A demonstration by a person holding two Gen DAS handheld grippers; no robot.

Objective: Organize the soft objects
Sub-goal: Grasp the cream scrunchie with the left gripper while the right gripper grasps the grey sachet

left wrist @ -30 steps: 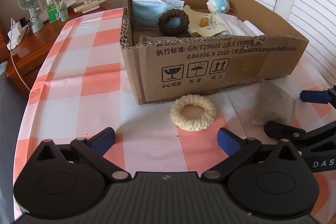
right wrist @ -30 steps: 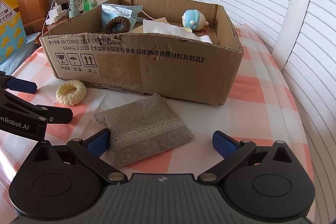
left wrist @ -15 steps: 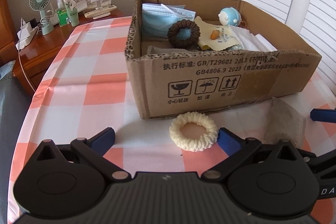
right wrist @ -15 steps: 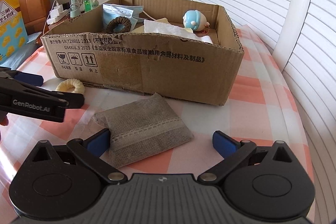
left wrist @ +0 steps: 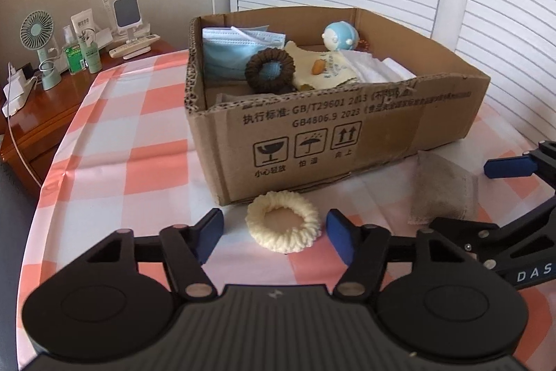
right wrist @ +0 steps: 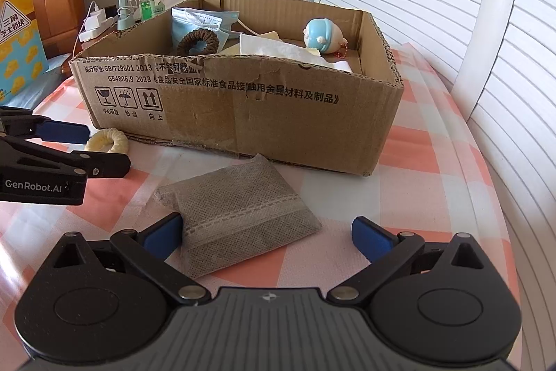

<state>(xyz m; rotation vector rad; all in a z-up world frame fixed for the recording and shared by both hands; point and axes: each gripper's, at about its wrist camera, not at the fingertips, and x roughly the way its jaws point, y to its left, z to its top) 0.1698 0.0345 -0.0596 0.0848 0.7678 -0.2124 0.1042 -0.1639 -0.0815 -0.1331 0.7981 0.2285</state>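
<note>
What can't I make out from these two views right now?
- Box floor: near wall hides it, both views.
- Pouch near-left corner: right gripper finger covers it.
- Cream scrunchie, right view: left gripper's closing fingers partly cover it.
- Nightstand bottle labels: too small.

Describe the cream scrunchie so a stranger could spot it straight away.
Find the open cardboard box on the checked tablecloth. On the cloth against the box's printed front wall lies the cream scrunchie, a fuzzy ring. Unlike the brown scrunchie inside the box, it is pale and outside.
</note>
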